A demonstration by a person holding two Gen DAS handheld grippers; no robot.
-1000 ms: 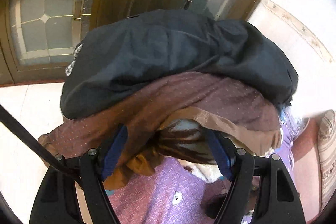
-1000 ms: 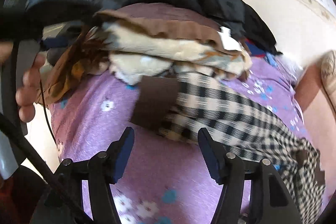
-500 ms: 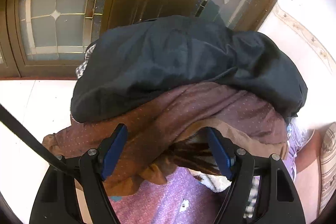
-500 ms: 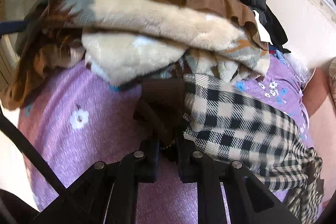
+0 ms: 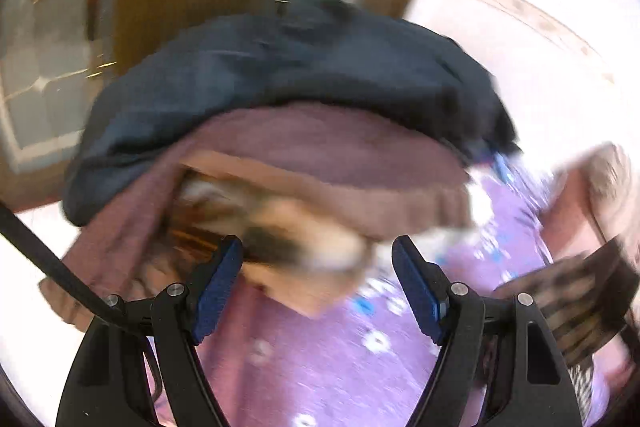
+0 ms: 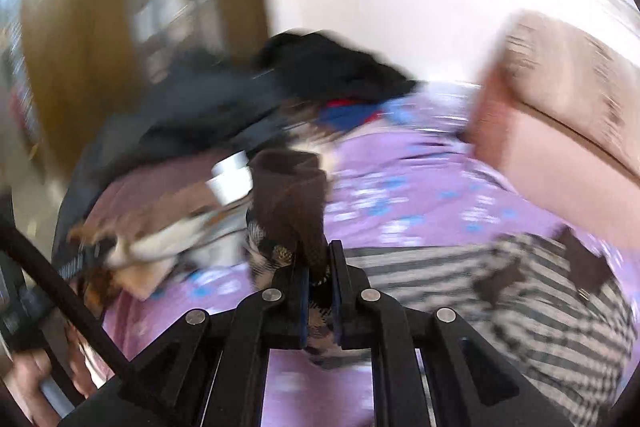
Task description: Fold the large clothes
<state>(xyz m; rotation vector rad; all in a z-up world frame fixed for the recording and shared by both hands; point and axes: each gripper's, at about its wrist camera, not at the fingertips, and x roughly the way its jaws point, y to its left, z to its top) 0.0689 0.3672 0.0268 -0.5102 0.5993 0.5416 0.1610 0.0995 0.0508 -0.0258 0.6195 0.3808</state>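
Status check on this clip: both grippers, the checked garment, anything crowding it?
Right gripper closing on the checked garment's brown cuff. Left gripper open, empty, facing the clothes pile. Checked garment trails across the purple floral sheet, pile right beside it.

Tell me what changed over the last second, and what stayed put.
The right gripper closed on the brown cuff of the black-and-white checked garment and lifted it off the purple flowered sheet; its jaws are closing. The left gripper stayed open and empty. The pile of folded clothes is unchanged.
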